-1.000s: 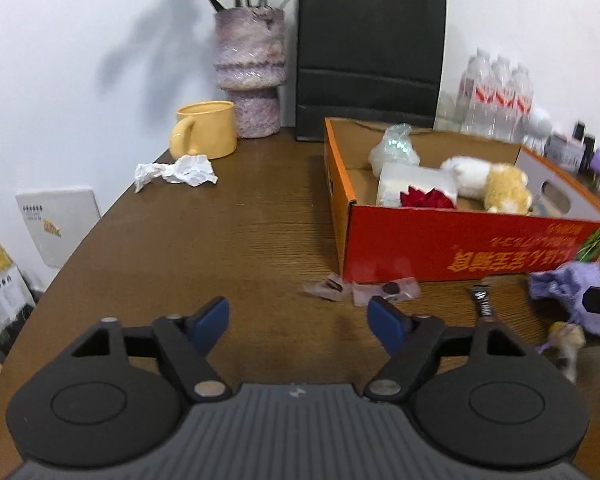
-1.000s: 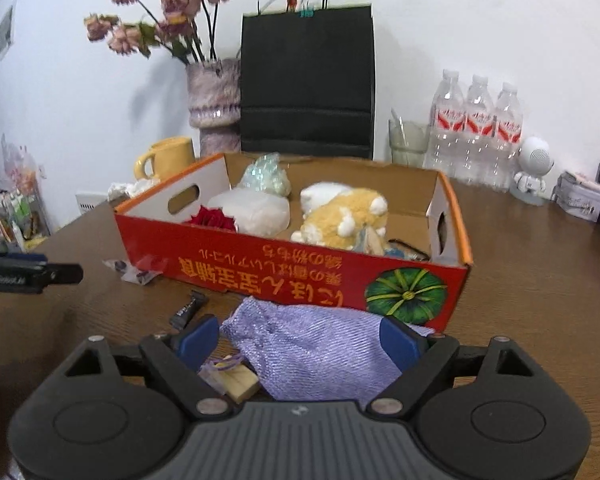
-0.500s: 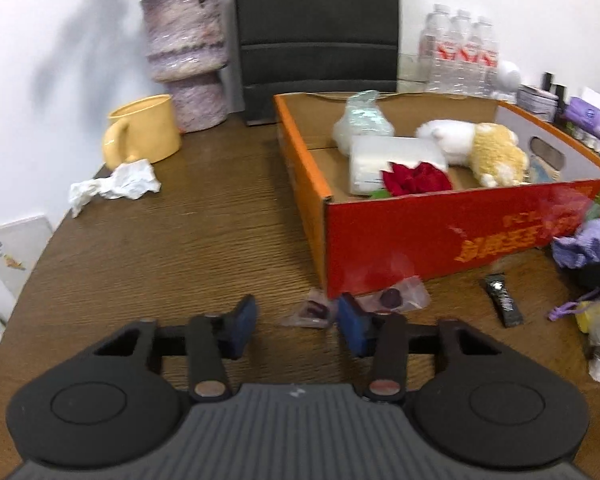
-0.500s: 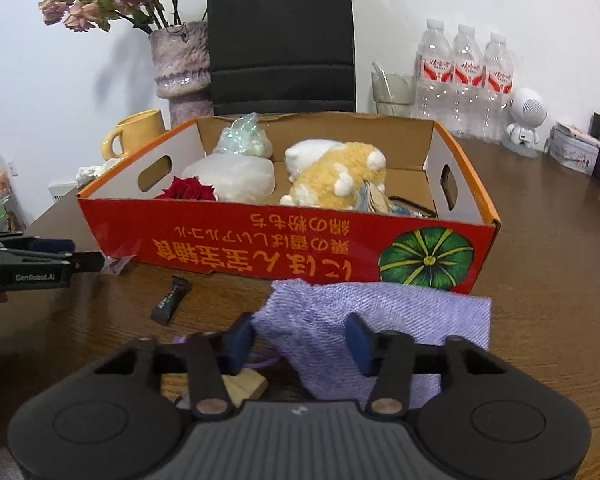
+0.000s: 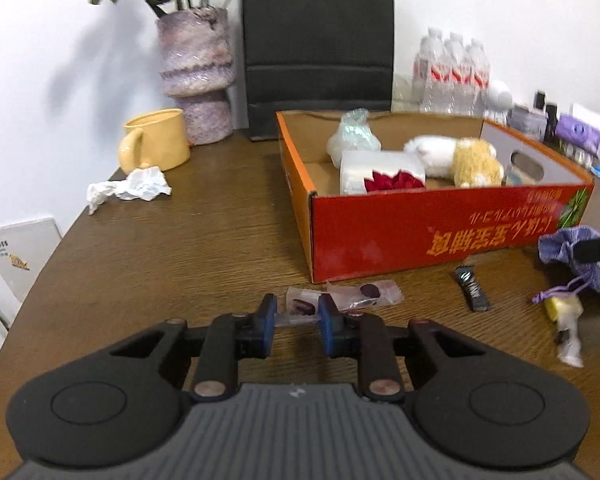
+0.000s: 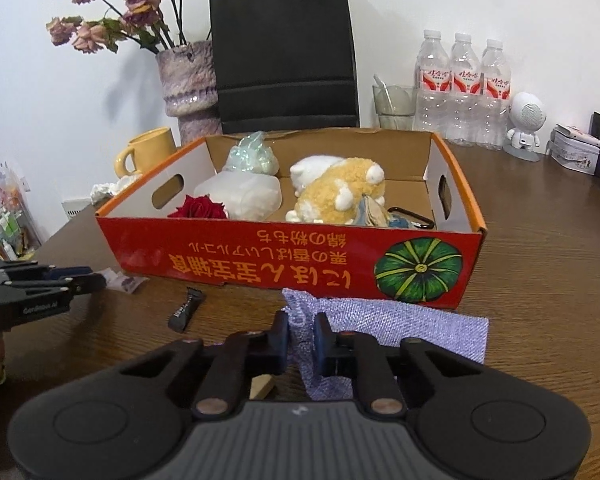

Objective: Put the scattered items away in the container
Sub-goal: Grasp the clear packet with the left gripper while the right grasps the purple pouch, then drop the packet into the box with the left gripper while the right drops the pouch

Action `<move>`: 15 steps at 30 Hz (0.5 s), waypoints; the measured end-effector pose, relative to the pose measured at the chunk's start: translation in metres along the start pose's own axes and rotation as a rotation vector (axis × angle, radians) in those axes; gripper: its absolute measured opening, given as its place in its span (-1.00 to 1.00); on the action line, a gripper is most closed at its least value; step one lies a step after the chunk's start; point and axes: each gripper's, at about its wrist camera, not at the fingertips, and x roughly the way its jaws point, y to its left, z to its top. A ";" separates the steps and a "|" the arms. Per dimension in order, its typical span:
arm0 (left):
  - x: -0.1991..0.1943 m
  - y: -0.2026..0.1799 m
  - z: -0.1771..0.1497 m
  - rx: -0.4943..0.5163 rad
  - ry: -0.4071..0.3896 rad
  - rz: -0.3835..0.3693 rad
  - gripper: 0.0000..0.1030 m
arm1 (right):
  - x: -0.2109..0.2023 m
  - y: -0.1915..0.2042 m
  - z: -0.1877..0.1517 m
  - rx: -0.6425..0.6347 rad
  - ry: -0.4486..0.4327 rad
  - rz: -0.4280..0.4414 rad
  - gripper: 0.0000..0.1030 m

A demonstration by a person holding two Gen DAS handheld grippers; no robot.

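The left gripper (image 5: pixel 296 320) sits low over the wooden bench (image 5: pixel 180 248), its blue pads narrowed onto the near edge of a clear snack packet (image 5: pixel 302 306) with a dark piece inside; a second clear packet (image 5: pixel 366 294) lies just beside it, close to the corner of the red cardboard box (image 5: pixel 440 236); whether the pads fully press the plastic is hard to judge, yet the packet's edge runs between them. The right gripper (image 6: pixel 301 338) is nearly closed, pinching the gathered neck of a purple drawstring pouch (image 6: pixel 400 320) that lies flat on the bench against the box's front wall (image 6: pixel 260 256); a small wooden tag (image 6: pixel 262 386) shows under the fingers. A black sachet (image 6: pixel 186 310) lies on the bench between the two grippers, apart from both. Inside the box rest a red rose (image 6: pixel 200 208), a white wrapped bundle (image 6: pixel 244 196), a pale iridescent bag (image 6: pixel 252 158), a yellow and white plush toy (image 6: pixel 336 192) and a black carabiner (image 6: pixel 414 218). Beyond the box stand a yellow mug (image 5: pixel 156 146), a crumpled tissue (image 5: pixel 132 188), a purple vase with dried roses (image 5: pixel 198 76), a black paper bag (image 5: pixel 320 40) and three water bottles (image 6: pixel 466 88).
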 end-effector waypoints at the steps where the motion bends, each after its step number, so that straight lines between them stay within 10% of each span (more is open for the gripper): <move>1: -0.006 0.000 -0.001 -0.012 -0.011 0.002 -0.56 | -0.003 -0.002 0.000 0.005 -0.004 0.001 -0.78; 15: -0.085 -0.025 0.019 -0.019 -0.166 -0.037 -0.56 | -0.072 -0.016 0.015 0.011 -0.149 0.035 -0.81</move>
